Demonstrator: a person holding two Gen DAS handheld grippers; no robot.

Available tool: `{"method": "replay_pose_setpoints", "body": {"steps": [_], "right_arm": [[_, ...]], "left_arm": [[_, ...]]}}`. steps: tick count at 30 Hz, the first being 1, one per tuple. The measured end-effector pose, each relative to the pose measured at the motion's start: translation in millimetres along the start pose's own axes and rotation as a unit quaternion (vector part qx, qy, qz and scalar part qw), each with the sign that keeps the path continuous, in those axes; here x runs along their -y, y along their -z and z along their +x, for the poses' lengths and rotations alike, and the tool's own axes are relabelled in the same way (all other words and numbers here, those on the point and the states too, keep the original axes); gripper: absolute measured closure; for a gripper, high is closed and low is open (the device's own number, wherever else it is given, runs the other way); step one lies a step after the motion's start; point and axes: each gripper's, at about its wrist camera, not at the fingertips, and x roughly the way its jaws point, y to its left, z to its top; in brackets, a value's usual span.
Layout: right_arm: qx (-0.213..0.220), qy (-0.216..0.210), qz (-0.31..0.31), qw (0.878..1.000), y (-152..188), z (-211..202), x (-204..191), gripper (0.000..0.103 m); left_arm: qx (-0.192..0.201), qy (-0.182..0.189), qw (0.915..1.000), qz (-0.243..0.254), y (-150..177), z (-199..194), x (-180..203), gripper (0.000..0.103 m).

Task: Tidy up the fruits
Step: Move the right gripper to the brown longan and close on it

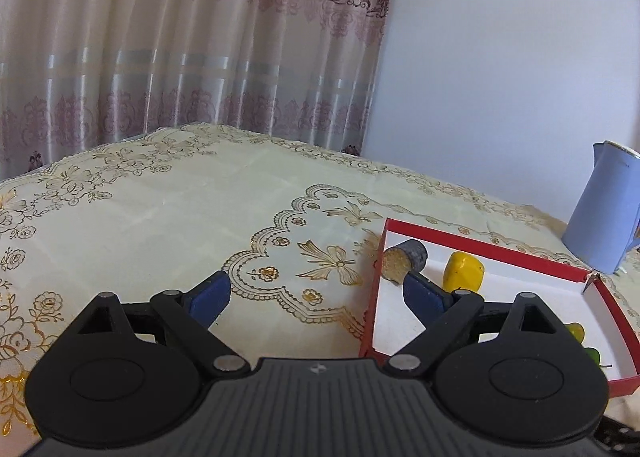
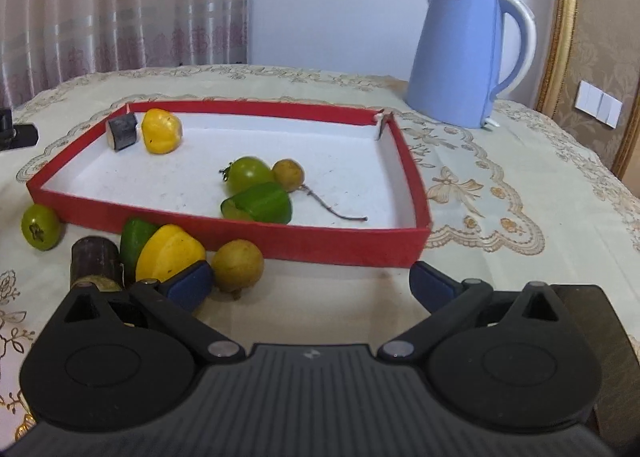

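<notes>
Fruits (image 2: 237, 265) outside the red tray (image 2: 344, 245), just beyond the right gripper (image 2: 310, 287) with its jaws spread, empty.

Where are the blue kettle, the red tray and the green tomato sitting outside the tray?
blue kettle (image 2: 456, 57), right wrist view, middle of its body.
red tray (image 2: 344, 245), right wrist view, its near wall.
green tomato (image 2: 40, 227), right wrist view, its middle, left of the tray's corner.

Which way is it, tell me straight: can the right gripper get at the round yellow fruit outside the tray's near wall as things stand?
Probably yes. The right gripper is open and empty, and the round yellow fruit lies on the cloth just ahead beside its left finger. The yellow pepper piece crowds that side; the red tray wall sits behind.
</notes>
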Motion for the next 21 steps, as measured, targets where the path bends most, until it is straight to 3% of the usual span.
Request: {"method": "replay_pose_setpoints", "body": {"steps": [3,4,6,9,15,19,21], "right_arm": [[0.029,0.050,0.006,0.998,3.5,-13.1,9.8,0.000],[0.042,0.053,0.002,0.998,5.2,-18.8,12.9,0.000],[0.058,0.020,0.001,0.998,8.2,-27.2,18.3,0.000],[0.046,-0.020,0.006,0.999,8.8,-23.5,18.7,0.000],[0.015,0.007,-0.024,1.000,6.6,-7.3,7.6,0.000],[0.035,0.034,-0.007,0.999,8.2,-13.9,18.1,0.000],[0.040,0.005,-0.002,0.999,6.4,-18.6,24.9,0.016]], "left_arm": [[0.004,0.001,0.9999,0.016,1.1,-0.8,5.2,0.009],[0.004,0.003,0.9997,0.023,1.9,-1.0,7.4,0.009],[0.004,0.004,0.9995,0.030,2.1,-0.7,9.4,0.009],[0.000,0.000,0.9994,0.036,3.1,1.7,10.9,0.009],[-0.007,-0.004,0.9992,0.040,4.1,5.0,12.0,0.009],[-0.002,-0.003,0.9990,0.044,4.5,3.6,12.8,0.009],[-0.002,-0.002,0.9990,0.045,4.4,3.8,13.4,0.009]]}}
